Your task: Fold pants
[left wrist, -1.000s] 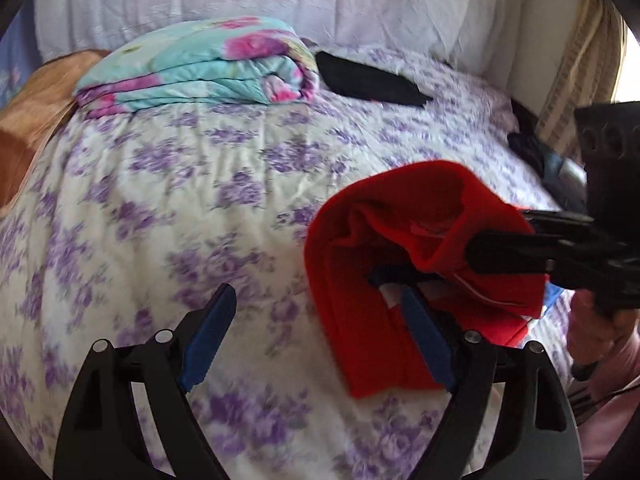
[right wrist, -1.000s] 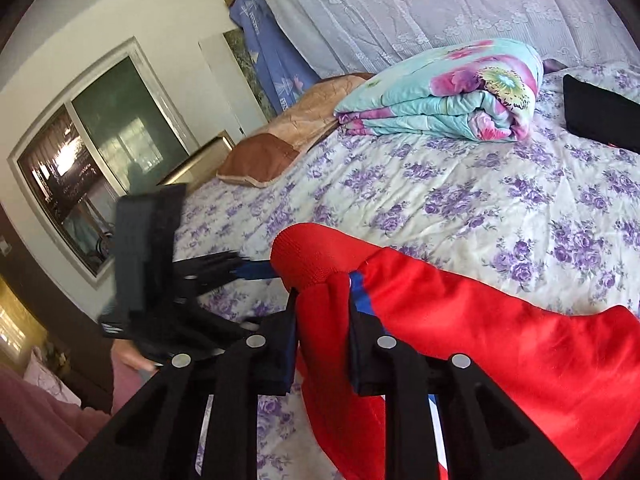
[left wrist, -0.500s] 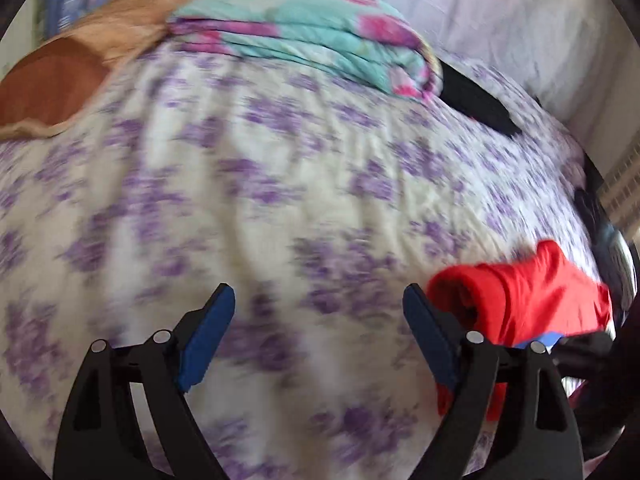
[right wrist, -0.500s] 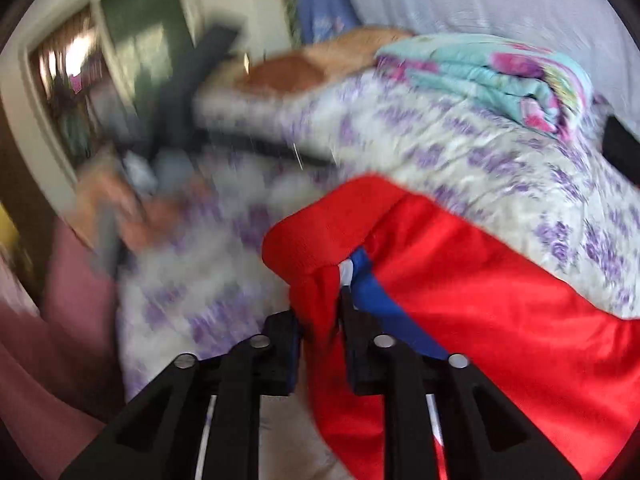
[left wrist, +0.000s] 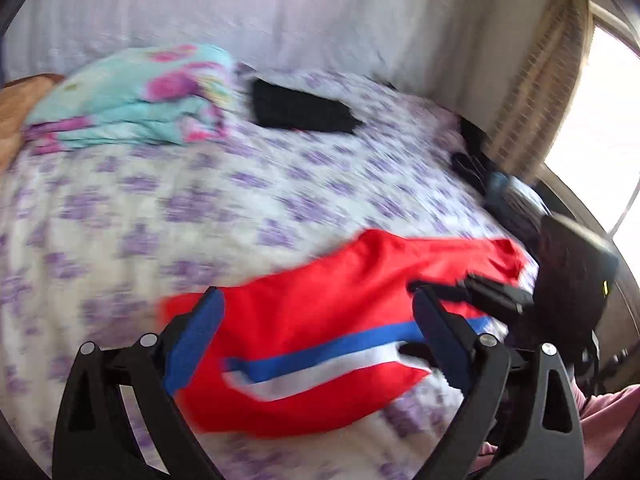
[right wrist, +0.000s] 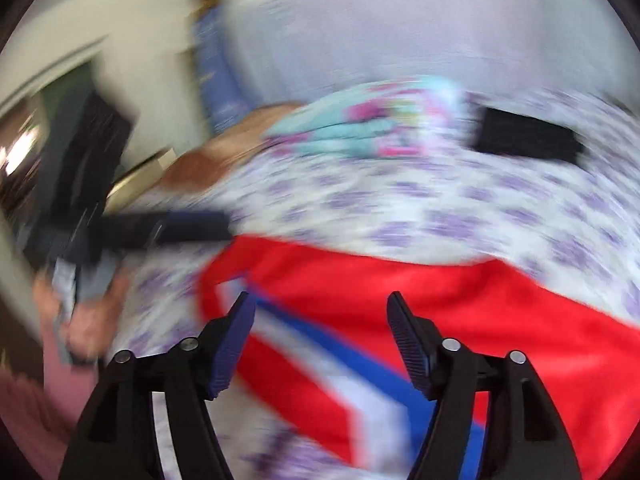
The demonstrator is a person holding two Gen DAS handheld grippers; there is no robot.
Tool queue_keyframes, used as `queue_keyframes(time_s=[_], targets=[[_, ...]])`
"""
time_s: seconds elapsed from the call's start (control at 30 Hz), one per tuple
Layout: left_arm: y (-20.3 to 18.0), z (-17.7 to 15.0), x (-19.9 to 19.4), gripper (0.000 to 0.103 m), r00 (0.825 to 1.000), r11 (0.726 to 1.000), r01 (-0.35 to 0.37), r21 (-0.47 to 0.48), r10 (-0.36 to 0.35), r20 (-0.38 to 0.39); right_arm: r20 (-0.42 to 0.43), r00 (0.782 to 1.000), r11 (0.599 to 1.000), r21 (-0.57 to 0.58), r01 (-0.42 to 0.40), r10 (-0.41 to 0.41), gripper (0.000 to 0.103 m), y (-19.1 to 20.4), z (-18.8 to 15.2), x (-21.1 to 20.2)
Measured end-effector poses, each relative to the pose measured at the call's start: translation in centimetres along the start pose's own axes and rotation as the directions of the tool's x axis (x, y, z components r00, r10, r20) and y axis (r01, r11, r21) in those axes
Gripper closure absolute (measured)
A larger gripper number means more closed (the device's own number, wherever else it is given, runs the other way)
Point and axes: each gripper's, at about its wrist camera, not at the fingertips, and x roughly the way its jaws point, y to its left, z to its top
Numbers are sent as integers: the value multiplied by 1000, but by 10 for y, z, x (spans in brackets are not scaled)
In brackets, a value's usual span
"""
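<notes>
The red pants (left wrist: 320, 320) with a blue and white side stripe lie folded on the purple-flowered bedspread (left wrist: 160, 208). They also show in the right wrist view (right wrist: 460, 312). My left gripper (left wrist: 316, 340) is open and empty, its jaws spread just above the pants. My right gripper (right wrist: 320, 328) is open and empty, its jaws spread over the striped end of the pants. The right gripper shows in the left wrist view (left wrist: 492, 300) at the pants' right end. The left gripper shows blurred in the right wrist view (right wrist: 172, 228).
A folded turquoise and pink quilt (left wrist: 132, 100) and a flat black garment (left wrist: 300, 110) lie at the far side of the bed. Dark items (left wrist: 500, 196) sit at the bed's right edge by a curtain. A brown pillow (right wrist: 224, 156) lies at the far left.
The right gripper has let go of the red pants and opened. The pants now lie spread flat on the bed, and the left gripper has come back over them.
</notes>
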Motion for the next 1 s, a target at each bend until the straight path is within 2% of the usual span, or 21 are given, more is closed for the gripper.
queue_keyframes(time_s=[0.07, 0.1, 0.17, 0.27, 0.3, 0.33, 0.37, 0.43, 0.47, 0.53, 0.6, 0.63, 0.7, 0.77, 0.83, 0.87, 1.0], targets=[[-19, -4, 35, 10, 997, 999, 29, 31, -26, -69, 1, 998, 991, 116, 69, -69, 32, -41, -5, -9], [-22, -7, 58, 11, 992, 1000, 1, 28, 3, -129, -13, 994, 982, 155, 107, -107, 32, -58, -10, -12], [-16, -17, 92, 11, 971, 993, -110, 35, 115, -209, -47, 985, 962, 215, 171, -165, 32, -97, -24, -23], [-21, -21, 92, 11, 969, 984, -153, 93, 168, -184, -130, 931, 885, 288, 365, -342, 34, -160, -50, -47], [-21, -21, 92, 11, 965, 980, -172, 99, 188, -183, -94, 946, 879, 352, 323, -310, 39, -178, -56, -62], [-20, -21, 93, 11, 962, 977, -187, 100, 203, -185, -62, 955, 864, 413, 289, -289, 39, -192, -62, -79], [-20, -21, 94, 11, 960, 976, -193, 99, 209, -187, -61, 932, 822, 453, 346, -358, 38, -206, -67, -100], [-25, -21, 94, 11, 951, 969, -226, 101, 242, -194, -30, 863, 757, 466, 459, -505, 38, -217, -75, -141], [-29, -19, 93, 11, 945, 964, -245, 100, 261, -198, 11, 858, 749, 495, 441, -513, 38, -220, -81, -160], [-34, -17, 87, 11, 940, 959, -269, 88, 281, -195, 107, 866, 742, 574, 347, -488, 36, -227, -96, -196], [-46, -14, 77, 10, 952, 967, -239, 84, 251, -173, 169, 846, 699, 655, 286, -505, 33, -235, -116, -229], [-55, -13, 74, 10, 962, 973, -211, 90, 223, -159, 175, 834, 666, 694, 272, -523, 33, -240, -128, -241], [-77, -12, 69, 5, 979, 984, -141, 107, 154, -130, 166, 828, 626, 736, 257, -535, 33, -251, -143, -250], [-99, -11, 70, 5, 991, 991, -66, 117, 80, -111, 133, 840, 594, 764, 251, -526, 33, -267, -155, -253], [-122, -10, 81, 5, 993, 992, -5, 129, 20, -118, 101, 858, 565, 790, 239, -504, 33, -279, -160, -245], [-131, -10, 88, 5, 992, 991, 9, 131, 7, -125, 103, 870, 563, 797, 218, -483, 33, -284, -163, -241], [-155, -11, 128, 5, 983, 997, 36, 75, -22, -180, 87, 876, 586, 774, 240, -474, 31, -284, -158, -231]])
